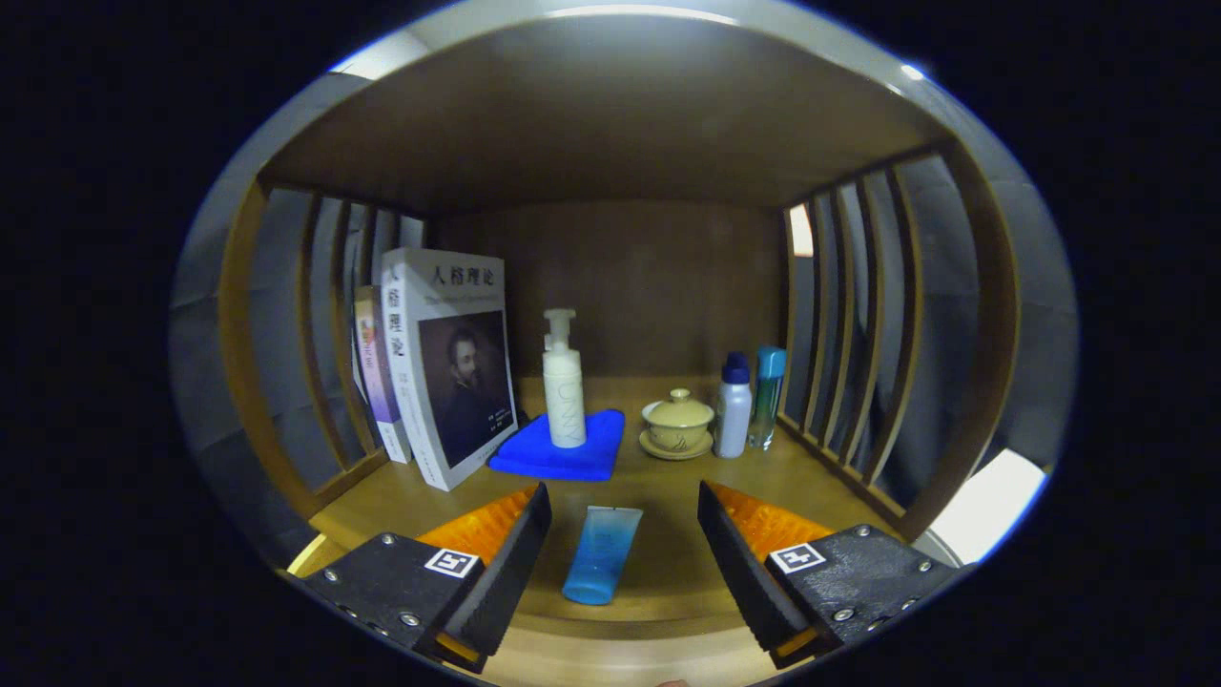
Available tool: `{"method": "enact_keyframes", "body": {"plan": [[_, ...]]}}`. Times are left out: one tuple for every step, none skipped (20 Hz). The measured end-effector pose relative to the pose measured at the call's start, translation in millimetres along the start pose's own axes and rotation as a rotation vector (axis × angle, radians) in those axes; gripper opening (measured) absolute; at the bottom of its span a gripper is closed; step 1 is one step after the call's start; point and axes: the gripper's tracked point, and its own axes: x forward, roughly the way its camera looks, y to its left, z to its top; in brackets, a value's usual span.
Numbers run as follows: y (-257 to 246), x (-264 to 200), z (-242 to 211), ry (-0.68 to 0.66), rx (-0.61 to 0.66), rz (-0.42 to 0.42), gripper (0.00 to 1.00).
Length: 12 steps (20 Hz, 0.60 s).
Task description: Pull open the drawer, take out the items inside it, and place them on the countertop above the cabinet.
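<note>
A blue tube (601, 553) lies flat on the wooden countertop (668, 563), its length pointing away from me, in the gap between my two fingers. My gripper (624, 504) is open, its black and orange fingers (510, 539) standing well apart on either side of the tube without touching it. Beyond the fingers a white pump bottle (563, 382) stands upright on a folded blue cloth (563, 450).
Books (448, 363) lean at the back left. A lidded tan cup on a saucer (677, 422), a white bottle with a blue cap (733, 405) and a teal-capped bottle (765, 396) stand at the back right. Slatted wooden side walls (849, 334) and a wooden roof enclose the shelf.
</note>
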Motion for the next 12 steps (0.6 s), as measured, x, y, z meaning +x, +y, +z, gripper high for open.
{"method": "enact_keyframes", "body": {"plan": [[2.1,-11.9,2.2,-0.019,0.003,0.003,0.95],[2.6,-24.2,4.5,-0.039,0.016,0.003,0.95],[4.4,-34.7,5.7,-0.058,0.03,0.008,0.95],[5.8,-44.6,4.5,-0.069,0.039,0.01,0.95],[7.6,-54.1,3.1,-0.079,0.04,0.017,0.95],[7.6,-61.4,0.4,-0.083,0.035,0.022,0.95],[8.3,-69.9,-3.2,-0.083,0.027,0.024,0.95],[9.3,-77.6,-7.4,-0.086,0.021,0.025,0.95],[10.1,-86.1,-11.9,-0.084,0.018,0.025,0.95],[10.9,-93.5,-16.1,-0.085,0.022,0.027,0.95],[11.4,-101.4,-19.1,-0.086,0.028,0.028,0.95],[10.3,-107.7,-24.0,-0.084,0.028,0.027,0.95]]}}
